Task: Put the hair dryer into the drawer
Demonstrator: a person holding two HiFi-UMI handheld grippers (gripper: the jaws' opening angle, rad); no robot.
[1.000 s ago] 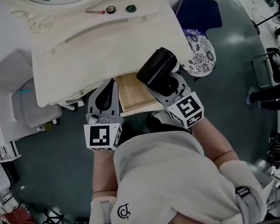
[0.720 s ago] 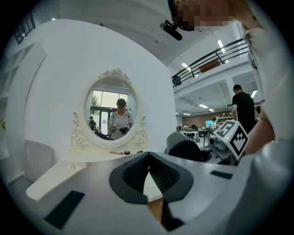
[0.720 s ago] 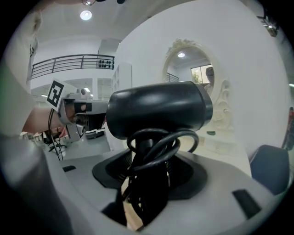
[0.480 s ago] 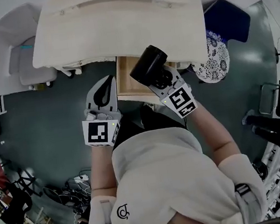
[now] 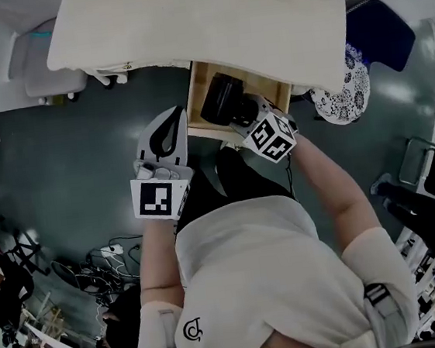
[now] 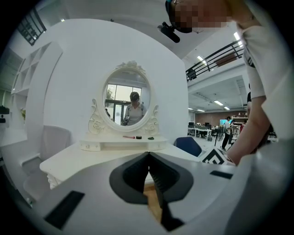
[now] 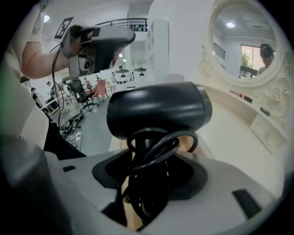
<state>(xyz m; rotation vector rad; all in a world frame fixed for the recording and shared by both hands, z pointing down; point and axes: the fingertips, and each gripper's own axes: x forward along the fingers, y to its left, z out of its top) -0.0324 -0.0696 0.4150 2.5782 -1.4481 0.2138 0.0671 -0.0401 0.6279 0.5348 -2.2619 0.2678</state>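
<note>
The black hair dryer (image 5: 221,100) lies low inside the open wooden drawer (image 5: 197,78) under the white dressing table. My right gripper (image 5: 244,115) is shut on its handle and coiled cord, tilted down into the drawer. In the right gripper view the dryer's barrel (image 7: 158,110) lies crosswise just past the jaws, with the cord loops (image 7: 154,147) between them. My left gripper (image 5: 173,113) hangs to the left of the drawer's front, shut and holding nothing. In the left gripper view that left gripper (image 6: 148,155) has its tips together.
The dressing table top (image 5: 185,25) overhangs the drawer's back part. An oval mirror (image 6: 127,103) and small items (image 6: 138,137) stand on its shelf. A blue chair (image 5: 377,34) and a patterned cushion (image 5: 341,93) are to the right, a white chair (image 5: 42,72) to the left, and cables (image 5: 103,268) on the floor.
My right gripper has come down with the hair dryer from above the table's edge into the drawer and tipped downward. My left gripper has sunk a little beside the drawer.
</note>
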